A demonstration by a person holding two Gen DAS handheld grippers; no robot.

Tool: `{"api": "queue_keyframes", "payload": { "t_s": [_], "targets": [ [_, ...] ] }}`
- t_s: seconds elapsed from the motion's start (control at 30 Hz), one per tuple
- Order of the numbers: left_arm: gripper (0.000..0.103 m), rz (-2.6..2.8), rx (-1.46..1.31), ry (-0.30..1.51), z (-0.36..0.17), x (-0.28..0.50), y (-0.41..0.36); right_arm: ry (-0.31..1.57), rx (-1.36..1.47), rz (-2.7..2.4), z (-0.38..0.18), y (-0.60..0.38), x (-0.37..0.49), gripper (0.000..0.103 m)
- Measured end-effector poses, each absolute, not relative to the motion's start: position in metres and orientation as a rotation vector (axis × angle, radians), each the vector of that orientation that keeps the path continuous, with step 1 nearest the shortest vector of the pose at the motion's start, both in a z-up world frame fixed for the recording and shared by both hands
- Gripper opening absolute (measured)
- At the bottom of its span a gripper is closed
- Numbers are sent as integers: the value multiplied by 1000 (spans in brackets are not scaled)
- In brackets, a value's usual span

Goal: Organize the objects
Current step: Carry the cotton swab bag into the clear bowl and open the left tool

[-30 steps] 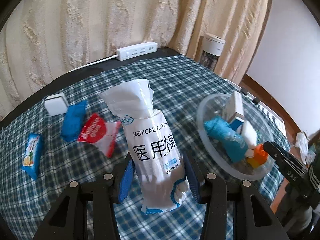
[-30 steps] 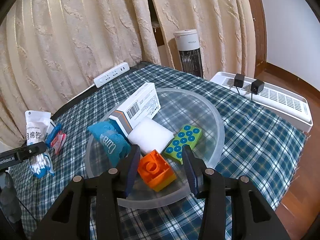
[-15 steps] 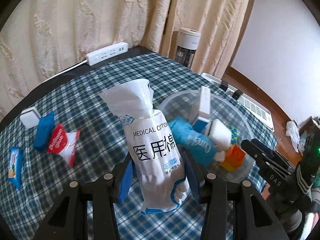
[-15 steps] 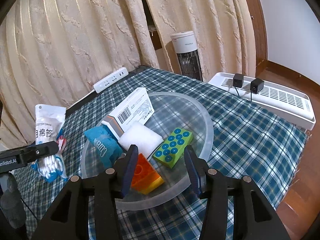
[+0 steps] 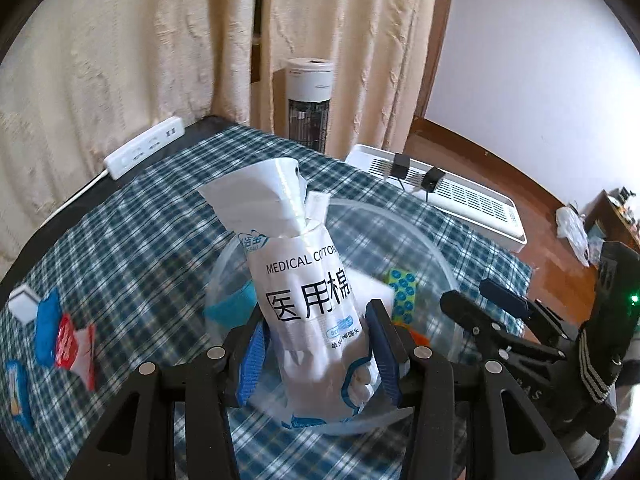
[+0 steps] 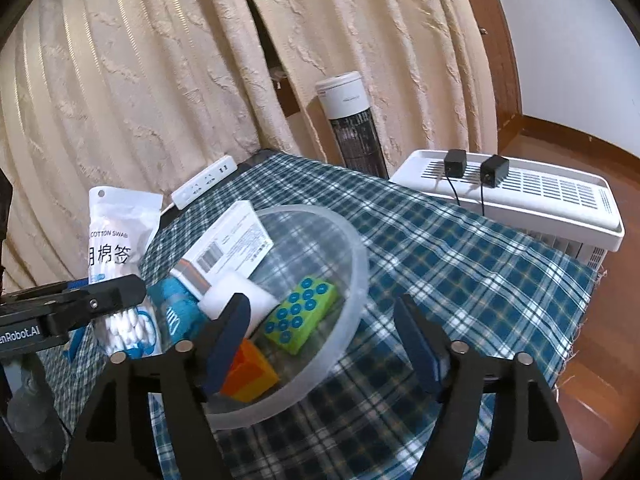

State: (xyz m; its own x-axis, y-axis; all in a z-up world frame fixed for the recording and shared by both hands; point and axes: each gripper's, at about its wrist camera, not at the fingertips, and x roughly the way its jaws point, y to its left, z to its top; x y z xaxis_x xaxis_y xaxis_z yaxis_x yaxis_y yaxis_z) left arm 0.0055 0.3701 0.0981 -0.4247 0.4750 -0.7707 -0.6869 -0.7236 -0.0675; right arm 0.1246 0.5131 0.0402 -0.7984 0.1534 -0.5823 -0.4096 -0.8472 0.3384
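Observation:
My left gripper (image 5: 318, 350) is shut on a white bag of medical cotton swabs (image 5: 304, 292) and holds it upright over the near-left part of the clear plastic bowl (image 5: 444, 276). The bag also shows in the right wrist view (image 6: 118, 256), at the bowl's left rim. The bowl (image 6: 356, 280) holds a white box (image 6: 232, 246), a teal cloth (image 6: 176, 308), a white sponge (image 6: 236, 300), a green studded brick (image 6: 300, 316) and an orange brick (image 6: 250, 372). My right gripper (image 6: 324, 340) is open and empty, above the bowl's near right rim.
Red (image 5: 70, 344) and blue (image 5: 46, 324) packets, a small white box (image 5: 22, 300) and another blue packet (image 5: 14, 392) lie on the plaid cloth at left. A white power strip (image 5: 144, 152) lies at the back edge. A tower fan (image 6: 352, 120) and a white heater (image 6: 516, 196) stand beyond the table.
My left gripper has carried the swab bag rightwards from the open cloth to above the bowl. My right gripper has opened wider and drawn back right, off the orange brick.

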Motion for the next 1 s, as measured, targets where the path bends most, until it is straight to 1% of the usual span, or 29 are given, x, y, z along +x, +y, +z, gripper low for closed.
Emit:
{"api": "queue_keyframes", "payload": {
  "t_s": [0.27, 0.5, 0.53, 0.57, 0.6, 0.63, 0.93, 1.0],
  "targets": [
    [51, 2123, -1061, 360, 92, 0, 402, 716, -797, 2621, 31, 530, 130, 77],
    [52, 2041, -1074, 304, 88, -8, 422, 752, -800, 2594, 24, 543, 131, 77],
    [53, 2032, -1076, 294, 88, -10, 424, 755, -800, 2589, 24, 545, 132, 77],
    [63, 2028, -1078, 286, 87, -12, 426, 757, -799, 2586, 23, 546, 132, 77],
    [74, 2032, -1077, 282, 87, -12, 428, 758, -798, 2584, 23, 547, 133, 77],
    [77, 2041, -1074, 277, 87, -13, 427, 759, -797, 2583, 23, 547, 133, 77],
    [78, 2101, -1070, 267, 89, -18, 412, 746, -797, 2590, 26, 545, 131, 77],
    [80, 2117, -1068, 271, 90, -19, 408, 743, -796, 2594, 27, 543, 132, 77]
  ]
}}
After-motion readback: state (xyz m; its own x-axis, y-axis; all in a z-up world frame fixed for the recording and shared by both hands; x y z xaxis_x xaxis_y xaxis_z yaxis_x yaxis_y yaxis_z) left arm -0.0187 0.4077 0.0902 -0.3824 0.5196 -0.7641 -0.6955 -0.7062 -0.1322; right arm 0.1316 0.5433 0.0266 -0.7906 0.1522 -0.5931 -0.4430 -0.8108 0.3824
